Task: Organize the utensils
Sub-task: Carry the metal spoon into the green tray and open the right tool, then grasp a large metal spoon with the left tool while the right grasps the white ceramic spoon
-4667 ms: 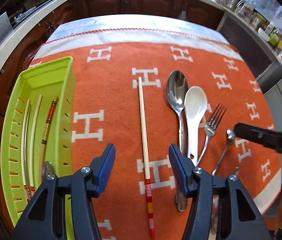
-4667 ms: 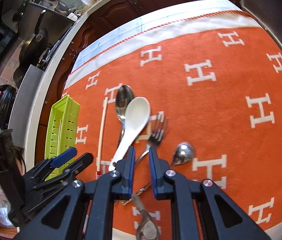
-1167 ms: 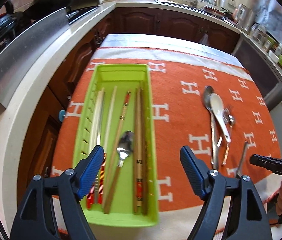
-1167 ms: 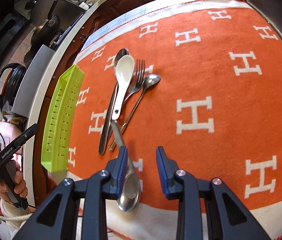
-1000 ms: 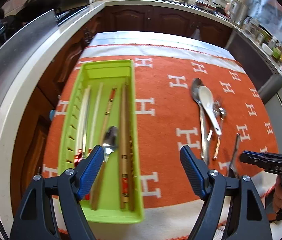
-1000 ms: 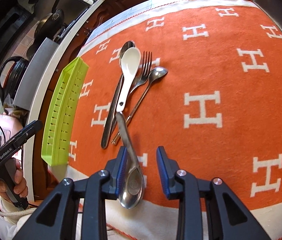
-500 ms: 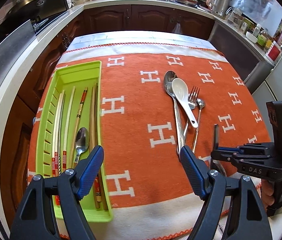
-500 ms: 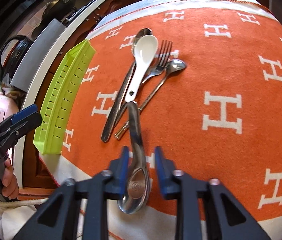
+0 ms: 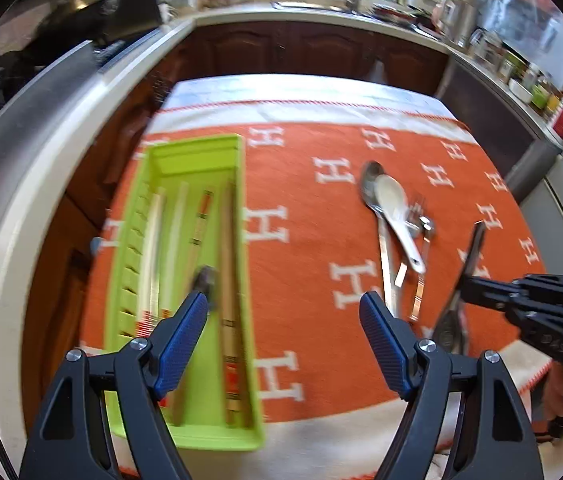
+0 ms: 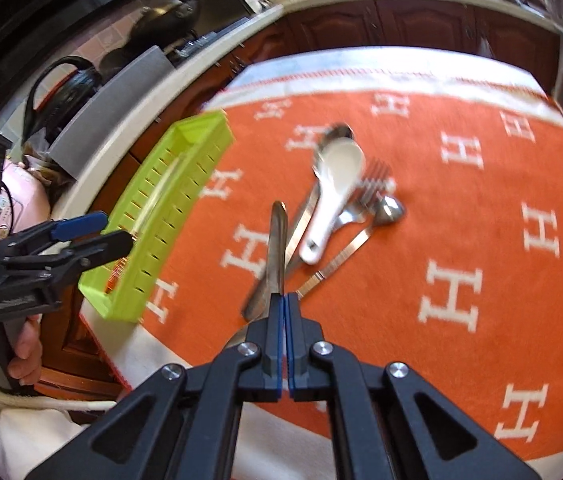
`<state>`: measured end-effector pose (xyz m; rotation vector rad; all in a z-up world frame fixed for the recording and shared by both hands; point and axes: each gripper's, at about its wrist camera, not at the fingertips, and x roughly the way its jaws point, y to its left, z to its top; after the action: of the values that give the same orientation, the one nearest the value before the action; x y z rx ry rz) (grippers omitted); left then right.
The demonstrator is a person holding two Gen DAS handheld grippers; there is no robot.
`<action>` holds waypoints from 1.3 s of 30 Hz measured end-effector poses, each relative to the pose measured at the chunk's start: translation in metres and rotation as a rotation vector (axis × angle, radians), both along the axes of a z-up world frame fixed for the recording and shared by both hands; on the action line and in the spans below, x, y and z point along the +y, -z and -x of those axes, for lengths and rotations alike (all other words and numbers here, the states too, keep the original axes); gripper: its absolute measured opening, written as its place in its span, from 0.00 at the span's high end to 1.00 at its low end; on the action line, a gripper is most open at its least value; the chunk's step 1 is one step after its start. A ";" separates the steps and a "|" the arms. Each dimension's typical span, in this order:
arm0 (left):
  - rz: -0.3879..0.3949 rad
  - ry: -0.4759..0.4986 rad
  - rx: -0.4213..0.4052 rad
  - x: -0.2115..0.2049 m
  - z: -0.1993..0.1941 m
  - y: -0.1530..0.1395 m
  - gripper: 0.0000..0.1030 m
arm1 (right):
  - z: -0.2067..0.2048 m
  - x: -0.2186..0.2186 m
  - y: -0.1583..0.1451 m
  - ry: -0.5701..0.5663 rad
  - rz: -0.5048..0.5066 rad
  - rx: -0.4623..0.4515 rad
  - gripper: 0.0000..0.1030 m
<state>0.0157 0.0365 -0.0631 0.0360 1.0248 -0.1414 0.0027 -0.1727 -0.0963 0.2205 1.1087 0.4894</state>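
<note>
My right gripper [image 10: 285, 300] is shut on a metal spoon [image 10: 277, 244], held off the cloth with its handle pointing up and away. The left wrist view shows the same spoon [image 9: 471, 252] in that gripper [image 9: 465, 284], its bowl hanging low. My left gripper [image 9: 281, 300] stands open with nothing between its fingers, over the near end of the green tray [image 9: 197, 152]. The tray holds several chopsticks [image 9: 227, 280] and a blurred spoon [image 9: 206, 280]. A white ceramic spoon [image 9: 395, 216], a large metal spoon, a fork and a small spoon lie together on the orange cloth [image 9: 321, 232].
The tray [image 10: 169, 216] sits at the cloth's left edge, close to the table's side. A counter with a dark pan [image 9: 81, 12] runs along the left, with dark cabinets [image 9: 301, 48] behind. A hand [image 10: 21, 352] holds my left gripper [image 10: 109, 230] at the near left corner.
My right gripper's jaws closed onto the spoon, lifted it off the cloth and rolled. My left gripper stayed open near the tray, its view swinging slightly.
</note>
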 end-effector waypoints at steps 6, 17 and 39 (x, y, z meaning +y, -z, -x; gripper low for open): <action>-0.076 -0.155 -0.021 0.049 -0.009 -0.006 0.24 | -0.023 0.036 -0.038 -0.074 -0.049 -0.068 0.99; -0.081 -0.353 0.027 0.120 -0.008 0.011 0.24 | -0.054 0.146 -0.045 -0.272 -0.046 -0.080 0.99; -0.072 -0.326 0.055 0.113 -0.014 0.023 0.24 | -0.064 0.141 -0.007 -0.233 -0.027 0.061 0.91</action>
<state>0.0294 0.1490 -0.0865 -0.0702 1.0762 0.1923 0.0664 -0.0318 -0.0889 0.1304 1.1947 0.7093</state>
